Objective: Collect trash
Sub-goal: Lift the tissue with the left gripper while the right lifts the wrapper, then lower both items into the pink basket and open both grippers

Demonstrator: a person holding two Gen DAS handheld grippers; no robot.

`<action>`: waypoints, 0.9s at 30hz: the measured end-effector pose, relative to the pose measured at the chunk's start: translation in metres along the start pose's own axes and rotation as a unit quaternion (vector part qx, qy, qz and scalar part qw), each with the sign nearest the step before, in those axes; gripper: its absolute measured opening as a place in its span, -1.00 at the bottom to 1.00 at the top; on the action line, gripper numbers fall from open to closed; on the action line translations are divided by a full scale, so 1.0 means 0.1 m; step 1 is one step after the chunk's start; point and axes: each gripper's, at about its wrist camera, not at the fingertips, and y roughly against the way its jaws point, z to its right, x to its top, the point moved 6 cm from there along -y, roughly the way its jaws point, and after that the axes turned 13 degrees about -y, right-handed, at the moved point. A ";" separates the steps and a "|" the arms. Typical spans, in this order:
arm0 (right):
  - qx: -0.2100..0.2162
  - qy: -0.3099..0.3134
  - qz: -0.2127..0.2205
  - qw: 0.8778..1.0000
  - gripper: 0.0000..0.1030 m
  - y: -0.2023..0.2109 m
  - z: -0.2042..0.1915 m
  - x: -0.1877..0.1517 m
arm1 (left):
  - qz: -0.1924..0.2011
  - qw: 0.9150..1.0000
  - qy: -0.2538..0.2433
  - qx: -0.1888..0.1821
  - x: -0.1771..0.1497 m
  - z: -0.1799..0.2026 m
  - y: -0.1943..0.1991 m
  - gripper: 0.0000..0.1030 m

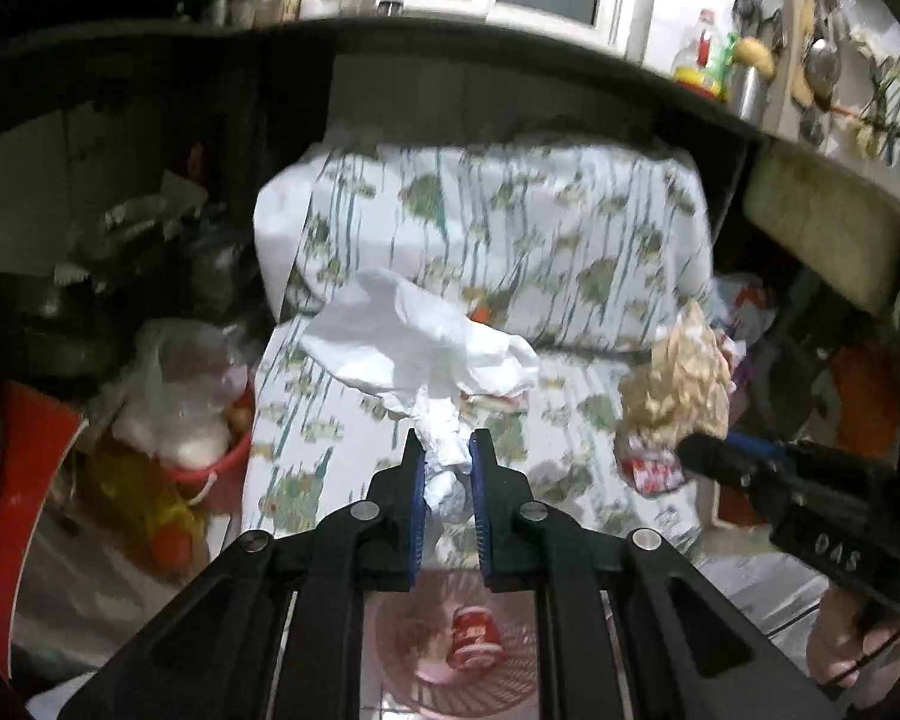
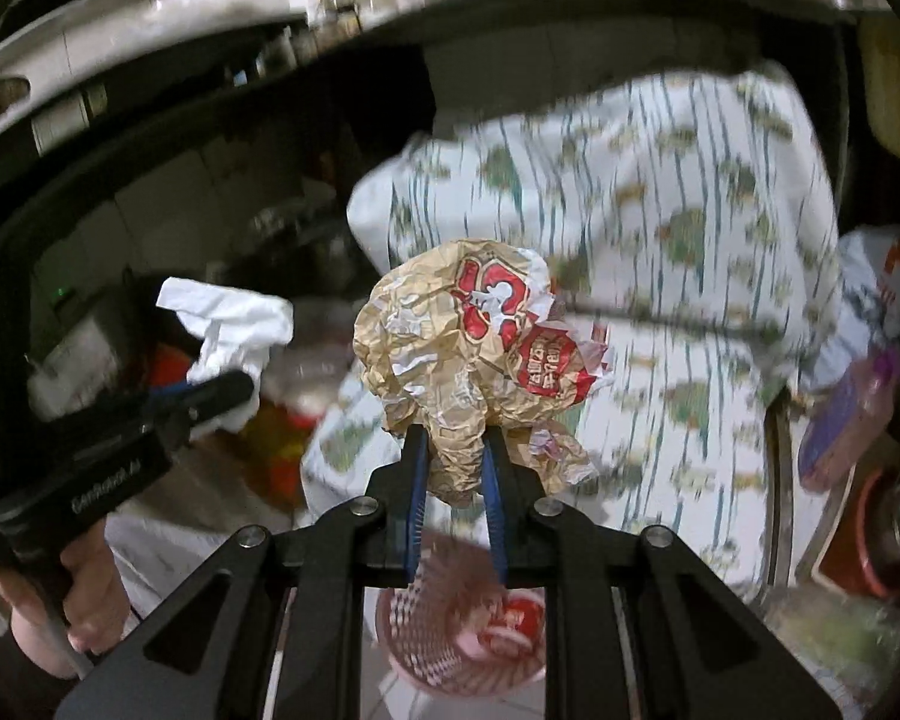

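Right wrist view motion-blurred; patterned cloth (image 2: 660, 252) detail smeared. Pink mesh basket (image 1: 450, 642) partly hidden behind both grippers, red item inside indistinct. Left gripper (image 1: 446, 456) clamps crumpled white tissue (image 1: 414, 348). Right gripper (image 2: 455, 456) clamps crumpled tan wrapper (image 2: 468, 336), red print. Both trash pieces above basket.

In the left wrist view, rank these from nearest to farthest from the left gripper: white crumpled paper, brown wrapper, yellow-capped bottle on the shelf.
1. White crumpled paper: clamped in the left gripper.
2. Brown wrapper: right, held by the right gripper.
3. Yellow-capped bottle: upper right, on the shelf.
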 end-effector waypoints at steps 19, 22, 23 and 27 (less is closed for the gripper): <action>-0.004 -0.003 -0.216 0.976 -0.64 -0.96 0.34 -1.16 | -0.208 0.972 0.010 -0.106 -1.13 0.29 -0.98 -0.72; -0.011 -0.005 -0.232 0.973 -0.64 -1.02 0.38 -1.23 | -0.219 0.970 0.006 -0.105 -1.20 0.32 -1.03 -0.72; -0.013 -0.007 -0.233 0.972 -0.64 -1.04 0.39 -1.24 | -0.222 0.969 0.006 -0.107 -1.21 0.33 -1.04 -0.72; -0.025 -0.012 -0.229 0.973 -0.57 -1.08 0.43 -1.20 | -0.232 0.967 0.012 -0.110 -1.19 0.29 -1.04 -0.63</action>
